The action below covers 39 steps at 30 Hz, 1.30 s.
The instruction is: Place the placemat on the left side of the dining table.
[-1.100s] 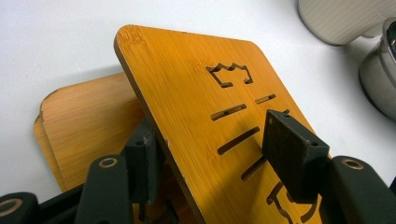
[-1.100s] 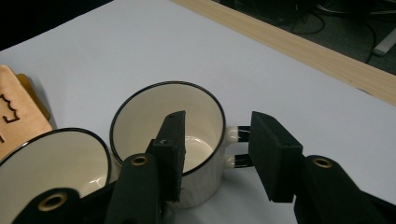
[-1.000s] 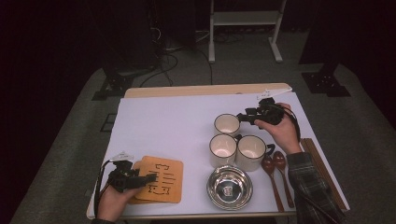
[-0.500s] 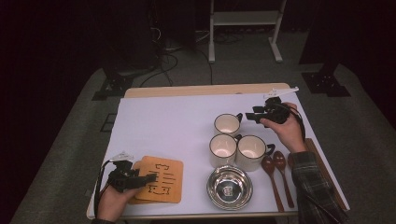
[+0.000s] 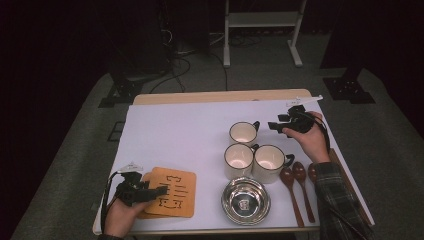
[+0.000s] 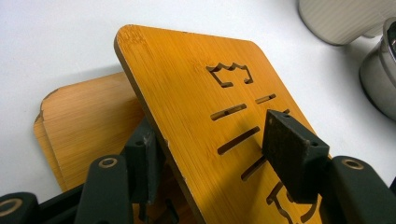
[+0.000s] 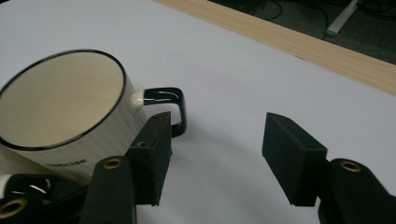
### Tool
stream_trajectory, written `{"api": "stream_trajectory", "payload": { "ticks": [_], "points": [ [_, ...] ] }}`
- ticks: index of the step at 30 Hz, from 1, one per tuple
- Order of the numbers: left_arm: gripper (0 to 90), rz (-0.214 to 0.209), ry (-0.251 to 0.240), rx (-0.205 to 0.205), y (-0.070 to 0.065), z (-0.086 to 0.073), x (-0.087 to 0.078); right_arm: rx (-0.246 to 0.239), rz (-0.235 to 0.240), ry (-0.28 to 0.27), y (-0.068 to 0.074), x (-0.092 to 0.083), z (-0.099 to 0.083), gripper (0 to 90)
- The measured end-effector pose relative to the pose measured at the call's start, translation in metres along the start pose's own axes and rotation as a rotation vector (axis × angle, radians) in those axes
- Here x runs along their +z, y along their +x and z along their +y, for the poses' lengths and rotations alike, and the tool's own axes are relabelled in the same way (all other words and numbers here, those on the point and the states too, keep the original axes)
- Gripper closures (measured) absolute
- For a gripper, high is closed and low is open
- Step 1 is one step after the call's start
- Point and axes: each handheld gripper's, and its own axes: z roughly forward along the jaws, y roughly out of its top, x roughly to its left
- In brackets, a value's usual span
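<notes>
1. On the counter (image 5: 190,125) in the high view, your left gripper (image 5: 150,192) sits at the near left corner, its jaws set over the left edge of the top board (image 5: 172,192), which lies on a second board (image 5: 148,176) beneath it. Your right gripper (image 5: 276,125) is at the far right, just beside the handle of the far mug (image 5: 243,133) and apart from it. Two more mugs (image 5: 252,160) stand touching each other nearer you, a steel bowl (image 5: 245,200) sits in front of them, and three wooden spoons (image 5: 299,187) lie to the right of the bowl.

2. In the left gripper view, your left gripper (image 6: 217,156) has the top board (image 6: 205,116) between its jaws, one pad under the tilted board and one over its slotted face. The pads press on it, and its raised edge stands clear of the lower board (image 6: 88,121). A mug (image 6: 336,21) and the bowl (image 6: 380,72) show at the far right.

3. In the right gripper view, your right gripper (image 7: 215,156) stands wide with bare counter (image 7: 243,60) between the pads; its jaws have just been opening. The mug (image 7: 65,107) is left of the left jaw, its black handle just beyond that pad, not gripped.
</notes>
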Motion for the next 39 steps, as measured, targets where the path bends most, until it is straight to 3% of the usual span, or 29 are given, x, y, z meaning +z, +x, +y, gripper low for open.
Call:
{"api": "stream_trajectory", "payload": {
  "ticks": [17,39],
  "points": [
    [40.2,-0.001,-0.002,-0.003,0.0,0.0,0.0,0.026,-0.017,0.027,-0.02,0.02,-0.021,29.8],
    [40.1,0.0,-0.001,-0.001,0.0,0.0,0.001,0.028,-0.039,0.129,-0.031,0.052,-0.049,24.9]
  ]
}}
